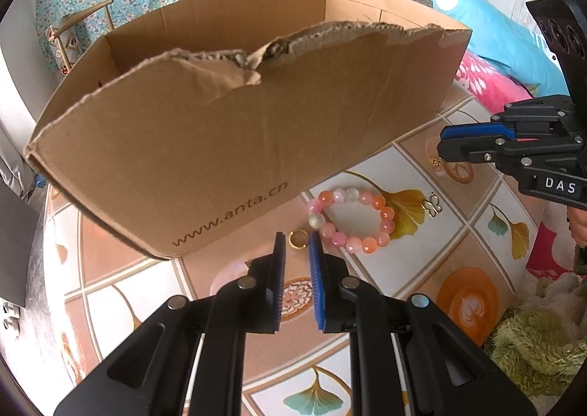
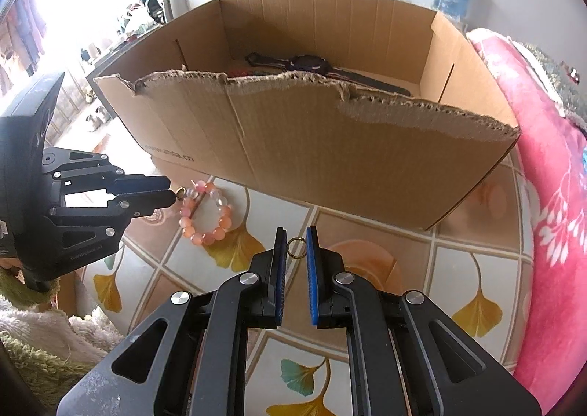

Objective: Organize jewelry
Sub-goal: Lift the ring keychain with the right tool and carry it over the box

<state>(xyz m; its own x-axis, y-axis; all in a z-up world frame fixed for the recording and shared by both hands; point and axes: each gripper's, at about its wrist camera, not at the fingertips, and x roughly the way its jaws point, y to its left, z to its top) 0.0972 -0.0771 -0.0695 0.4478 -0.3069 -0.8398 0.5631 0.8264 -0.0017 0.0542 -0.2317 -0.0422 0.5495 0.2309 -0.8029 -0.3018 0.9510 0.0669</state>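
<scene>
Closest to the lens in the left wrist view, the left gripper (image 1: 297,238) is seen low in the centre, its fingers parted by only a narrow gap. A gold ring (image 1: 298,245) is framed right at the tips, flat on the tablecloth (image 1: 466,232). Whether the pads actually touch it can't be made out.

The left and middle of that frame are filled by a cardboard box (image 1: 220,122) with a ragged, torn near wall. Just right of the ring, a bead bracelet (image 1: 352,221) in pink and orange is laid out in a loop, close to the box's lower edge. A small gold butterfly charm (image 1: 433,204) is spotted just beyond it to the right. At the far right edge, the right gripper (image 1: 442,144) is held over the cloth, with something small and gold below its tips.

In the right wrist view the same story is repeated. At far left, the left gripper is pointed at the ring, which is seen just off its tips and beside the bracelet. In the low centre, the right gripper's fingers are slightly apart, with a thin gold hoop (image 2: 289,248) sitting in the gap at the tips. No clear pinch is visible. Inside the box, top centre, a dark watch (image 2: 312,64) is lying on the floor. A pink blanket (image 2: 550,196) is bunched along the right edge.
</scene>
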